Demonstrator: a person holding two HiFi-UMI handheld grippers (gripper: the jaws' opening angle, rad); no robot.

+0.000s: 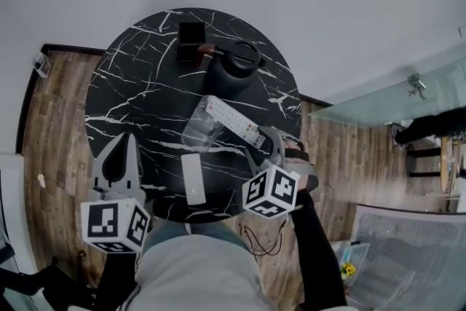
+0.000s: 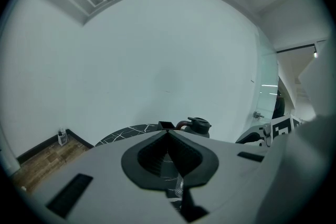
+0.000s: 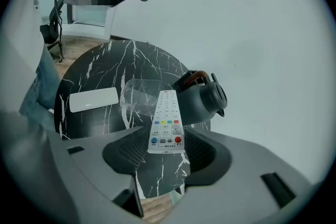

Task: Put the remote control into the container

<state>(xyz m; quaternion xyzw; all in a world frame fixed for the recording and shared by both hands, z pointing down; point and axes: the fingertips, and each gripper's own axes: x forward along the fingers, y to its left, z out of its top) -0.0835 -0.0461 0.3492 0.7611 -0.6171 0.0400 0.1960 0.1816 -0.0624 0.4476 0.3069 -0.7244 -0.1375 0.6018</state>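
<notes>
Marker cubes on both grippers sit closest, just above the person's lap. Beyond them the left gripper [image 1: 129,139] hovers over the near left edge of the round black marble tabletop [image 1: 124,91], its jaws pressed together with nothing between them. The right gripper [image 1: 263,140] is clamped on the button end of the white remote control [image 1: 231,119], which is held off the tabletop and slants away toward the clear container [image 1: 196,133]. The remote's far end lies over the container's mouth; I can't tell whether it touches the rim. A flat white slab [image 1: 193,178] lies just in front of the container, between the two grippers. Close behind it stands a black kettle [image 1: 239,68] with a brown handle, and a small black box [image 1: 191,33] stands beside that. The container's see-through walls are hard to trace against the marble.
</notes>
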